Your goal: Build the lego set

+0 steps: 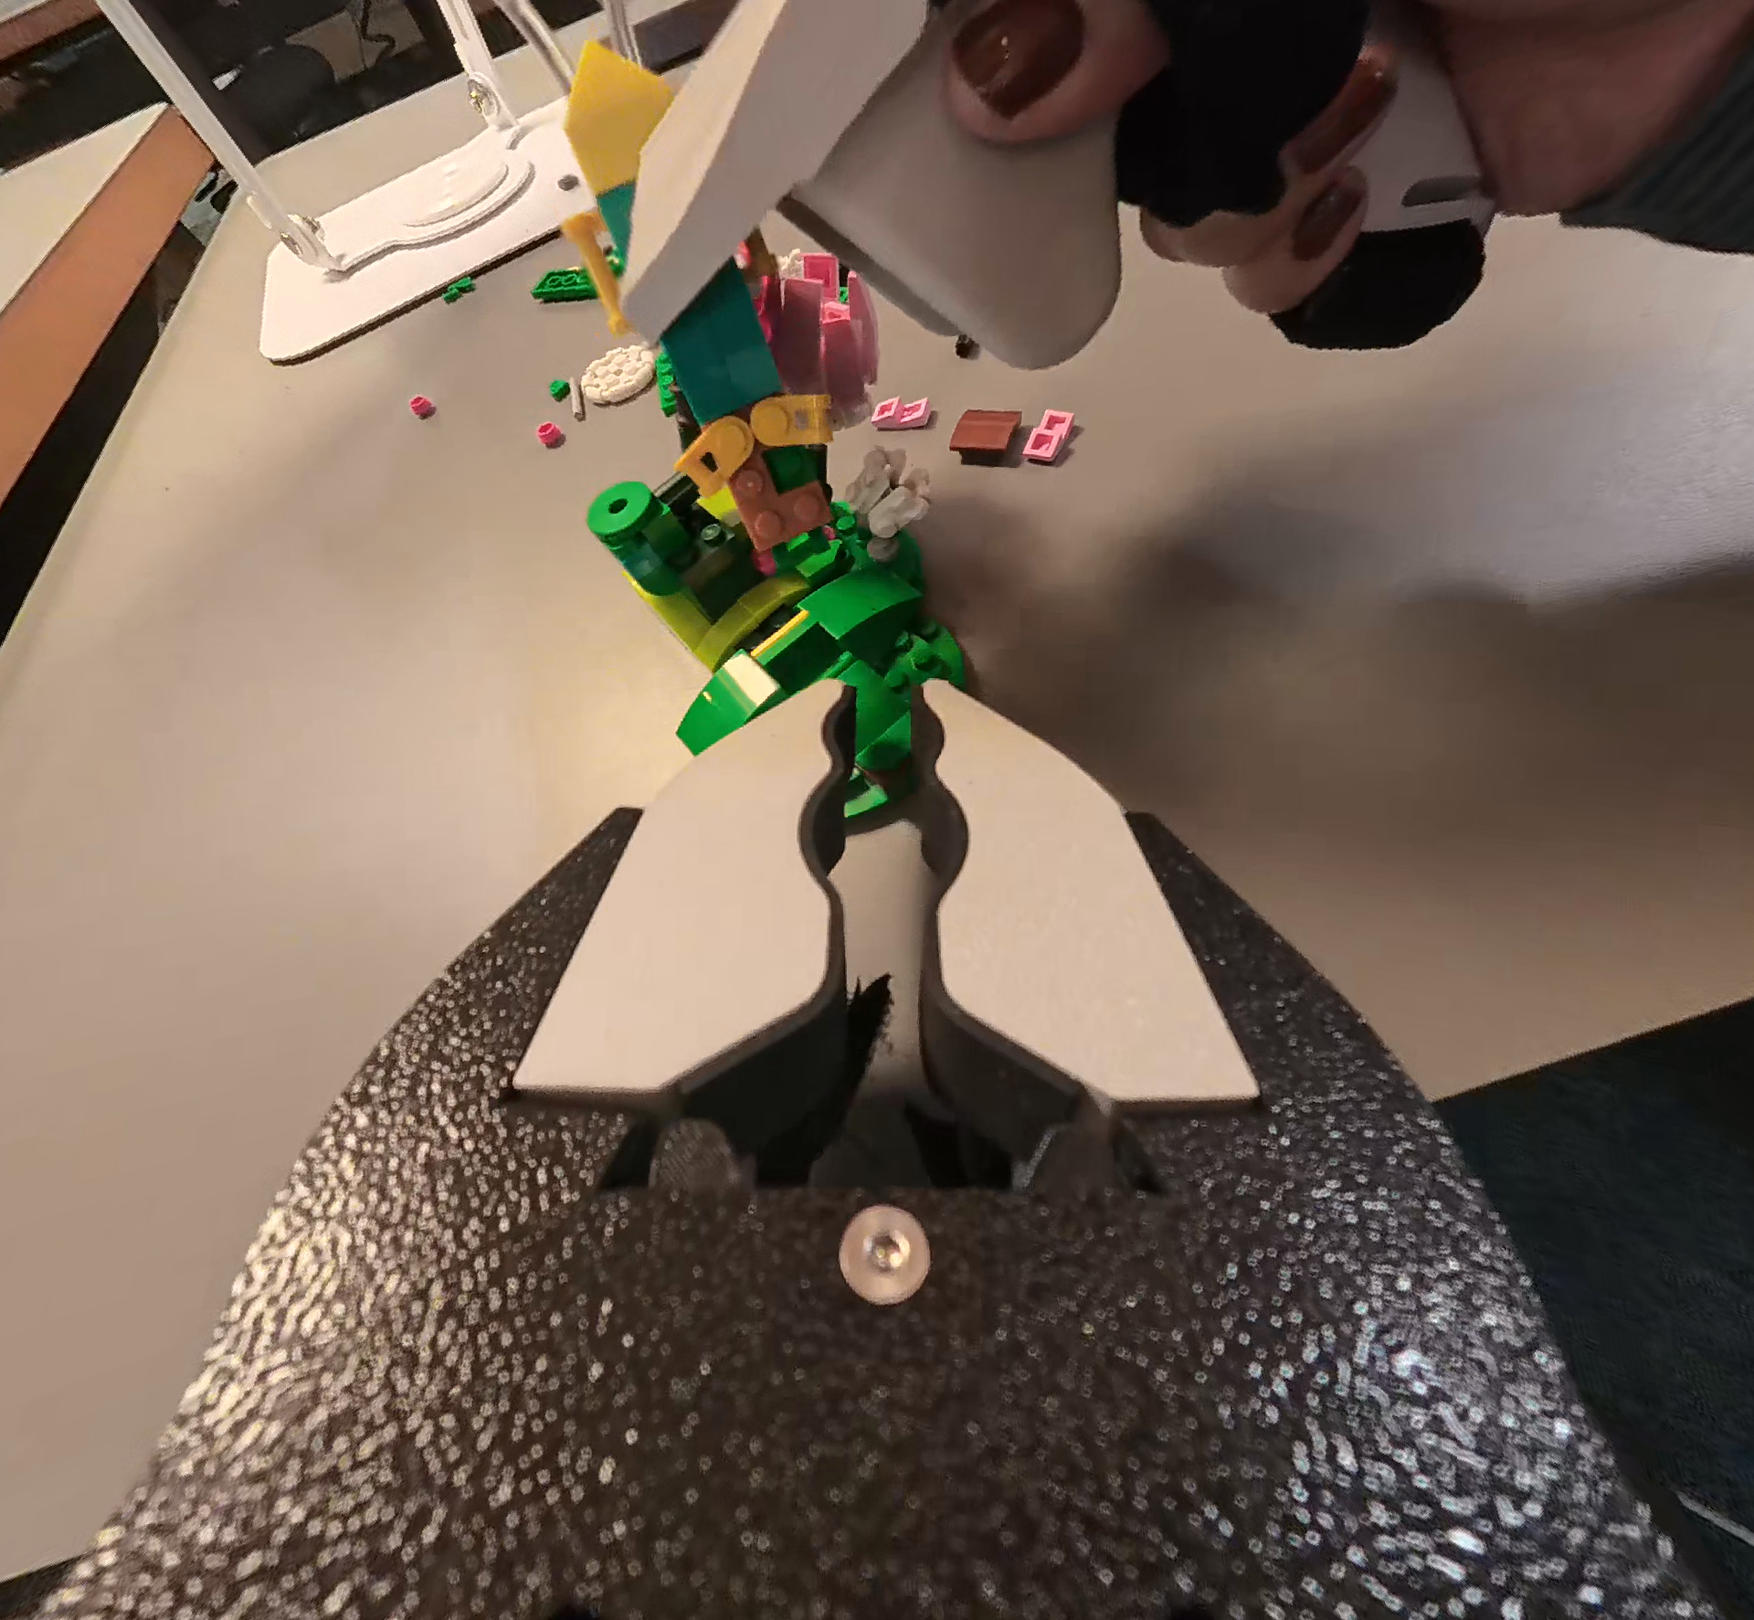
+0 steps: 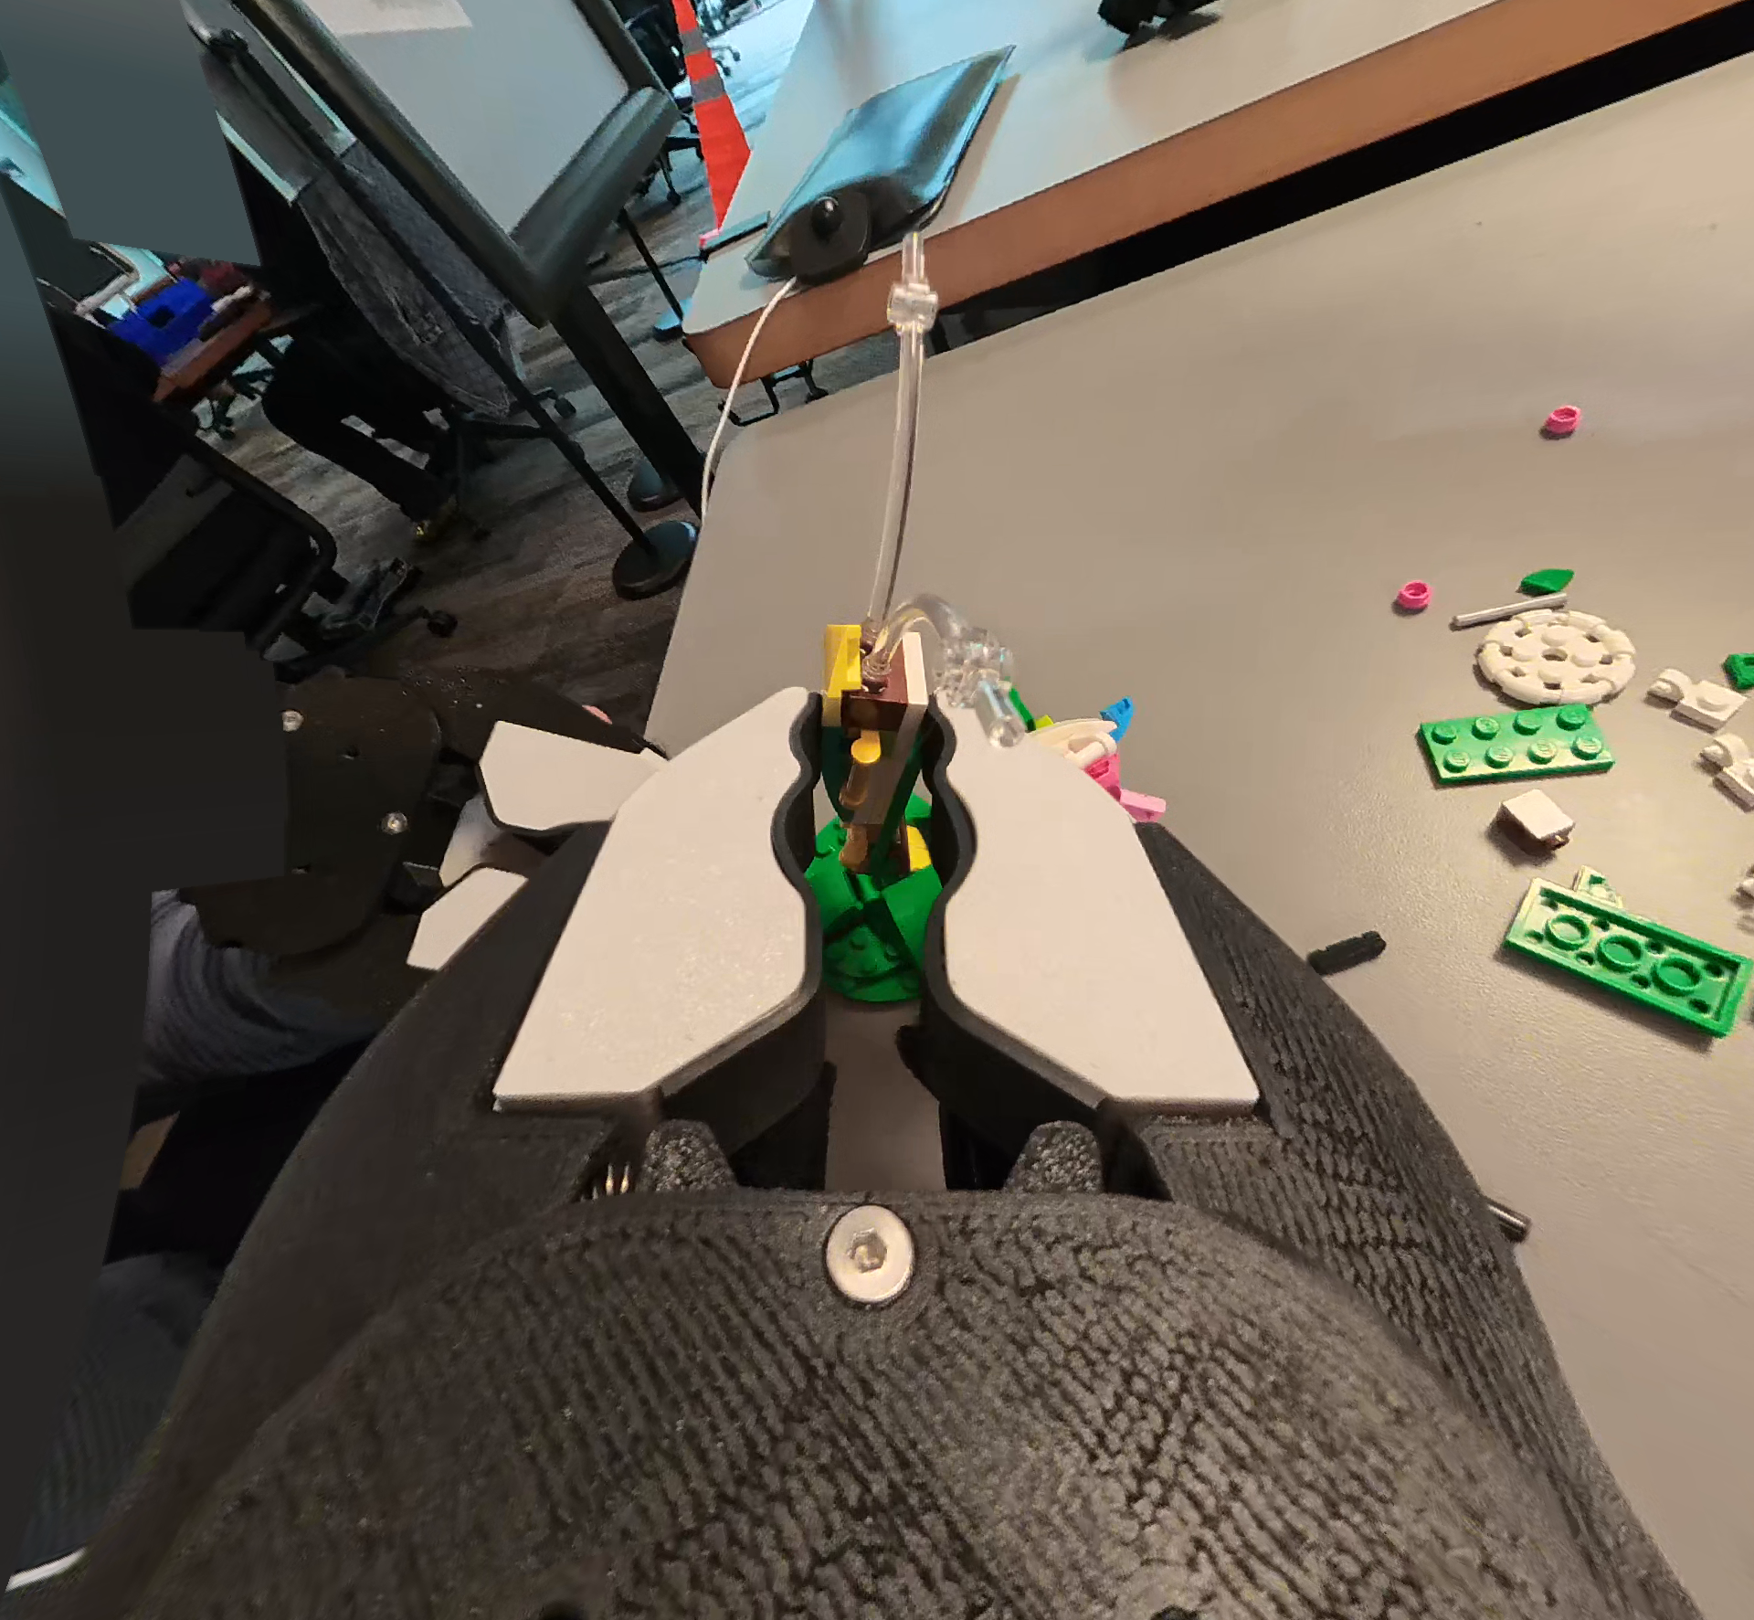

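Left gripper [image 1: 881, 706], right gripper [image 2: 871, 701] clamping lego model [image 1: 807, 616].

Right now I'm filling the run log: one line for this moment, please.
stage: mid-build | left gripper: shut on green base | right gripper: shut on bird piece above base | table: loose bricks remain

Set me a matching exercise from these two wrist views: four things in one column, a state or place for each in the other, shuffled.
Things:
1. left gripper
2. right gripper
3. white round plate
4. orange cone

States or places:
A. standing on the floor beyond the tables
B. shut on the green base of the lego model
C. lying flat and loose on the table
D. shut on the teal-and-yellow upper piece

Pairs: 1-B, 2-D, 3-C, 4-A
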A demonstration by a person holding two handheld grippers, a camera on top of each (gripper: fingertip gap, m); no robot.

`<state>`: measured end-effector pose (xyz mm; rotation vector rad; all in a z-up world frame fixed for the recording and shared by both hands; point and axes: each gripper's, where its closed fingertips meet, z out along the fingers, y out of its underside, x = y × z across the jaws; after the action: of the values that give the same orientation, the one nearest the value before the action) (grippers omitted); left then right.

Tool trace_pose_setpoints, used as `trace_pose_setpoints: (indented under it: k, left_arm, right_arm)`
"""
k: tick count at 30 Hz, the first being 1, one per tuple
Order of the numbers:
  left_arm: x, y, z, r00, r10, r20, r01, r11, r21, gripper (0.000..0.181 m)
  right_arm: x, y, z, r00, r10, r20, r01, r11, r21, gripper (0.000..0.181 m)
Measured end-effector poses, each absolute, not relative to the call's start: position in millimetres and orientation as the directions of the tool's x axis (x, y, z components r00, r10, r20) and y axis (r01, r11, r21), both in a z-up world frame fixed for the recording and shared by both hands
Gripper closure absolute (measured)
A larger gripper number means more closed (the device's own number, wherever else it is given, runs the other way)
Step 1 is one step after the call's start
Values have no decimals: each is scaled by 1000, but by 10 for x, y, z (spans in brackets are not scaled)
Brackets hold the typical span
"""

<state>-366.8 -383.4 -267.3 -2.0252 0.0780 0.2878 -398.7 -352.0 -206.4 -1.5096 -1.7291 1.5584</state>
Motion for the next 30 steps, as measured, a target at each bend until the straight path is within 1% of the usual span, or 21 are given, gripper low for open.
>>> trace_pose_setpoints:
  k: [4, 8, 14, 20, 30]
  left_arm:
    - [-3670, -3836, -2675, 976, 68, -208, -156, -452, -878, 172]
    - [-3640, -3840, -2689, 972, 44, -230, -184, -460, -868, 181]
    - [-3655, -3870, -2711, 963, 38, -266, -214, -491, -845, 181]
    - [-3657, -3875, -2722, 958, 37, -283, -226, -506, -832, 181]
    - [-3658, -3871, -2722, 961, 37, -273, -218, -505, -835, 181]
  right_arm:
    - [-3999, -3530, -2094, -365, 864, -347, 457, -158, -875, 163]
    - [-3992, -3556, -2081, -385, 857, -342, 448, -150, -881, 163]
    - [-3960, -3650, -2117, -423, 850, -315, 463, -96, -881, 163]
    - [-3963, -3696, -2151, -431, 848, -309, 473, -80, -877, 163]
    - [-3999, -3722, -2237, -442, 849, -290, 491, -41, -870, 163]
